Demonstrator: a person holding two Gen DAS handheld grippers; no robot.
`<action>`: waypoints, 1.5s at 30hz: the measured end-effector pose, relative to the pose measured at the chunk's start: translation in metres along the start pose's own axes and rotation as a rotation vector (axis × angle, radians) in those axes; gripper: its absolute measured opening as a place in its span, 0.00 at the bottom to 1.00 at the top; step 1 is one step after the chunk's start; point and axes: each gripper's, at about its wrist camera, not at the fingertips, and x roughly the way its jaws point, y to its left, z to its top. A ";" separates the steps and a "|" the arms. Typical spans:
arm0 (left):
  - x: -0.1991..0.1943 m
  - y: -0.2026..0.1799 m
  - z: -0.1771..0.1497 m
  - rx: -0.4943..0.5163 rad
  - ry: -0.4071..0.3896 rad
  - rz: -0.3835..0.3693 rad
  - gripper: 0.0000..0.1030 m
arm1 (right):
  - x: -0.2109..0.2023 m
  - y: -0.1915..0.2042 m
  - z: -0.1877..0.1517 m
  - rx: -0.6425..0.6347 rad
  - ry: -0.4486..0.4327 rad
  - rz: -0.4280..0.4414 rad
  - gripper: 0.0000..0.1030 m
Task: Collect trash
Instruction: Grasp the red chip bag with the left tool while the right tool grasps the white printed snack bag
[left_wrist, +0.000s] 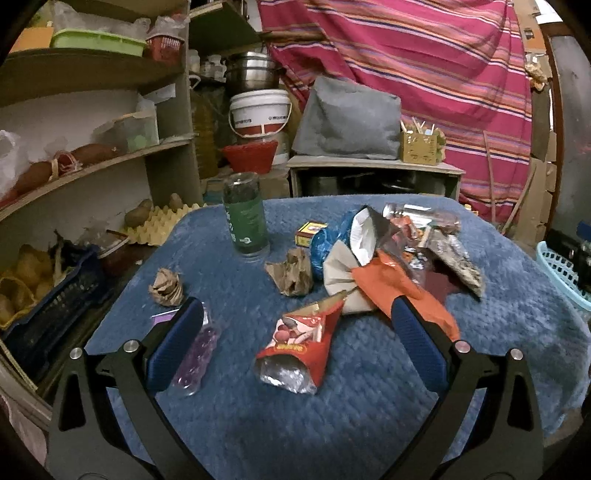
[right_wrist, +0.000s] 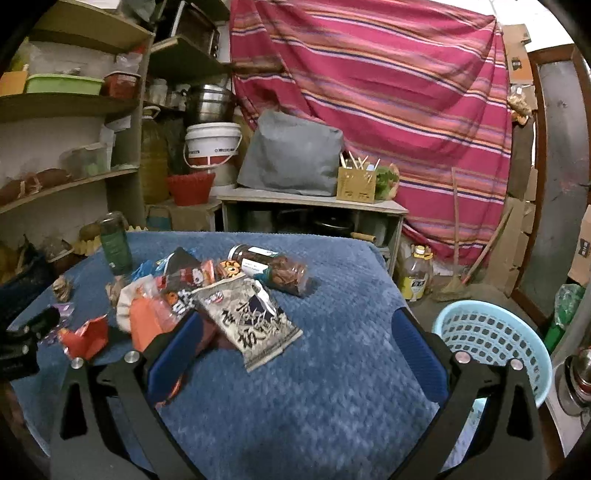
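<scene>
Left gripper (left_wrist: 295, 325) wide over red snack bag (left_wrist: 297, 350), print unreadable; right gripper (right_wrist: 295, 336) wide by black-white packet (right_wrist: 247, 317) with Chinese characters.

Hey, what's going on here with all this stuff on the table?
A person holds a two-finger gripper in each hand over a blue-covered table strewn with trash. Both the left gripper and the right gripper are open and empty. A red snack bag lies before the left one, and a light blue basket waits beside the table.
</scene>
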 end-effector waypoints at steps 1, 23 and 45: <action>0.007 0.002 -0.002 -0.003 0.016 -0.003 0.96 | 0.004 0.001 0.002 -0.005 0.003 -0.005 0.96; 0.068 -0.003 0.000 0.073 0.197 -0.095 0.32 | 0.076 0.010 -0.024 -0.061 0.202 -0.007 0.96; 0.071 0.010 0.026 -0.035 0.118 -0.048 0.26 | 0.124 0.050 -0.021 -0.150 0.345 0.039 0.63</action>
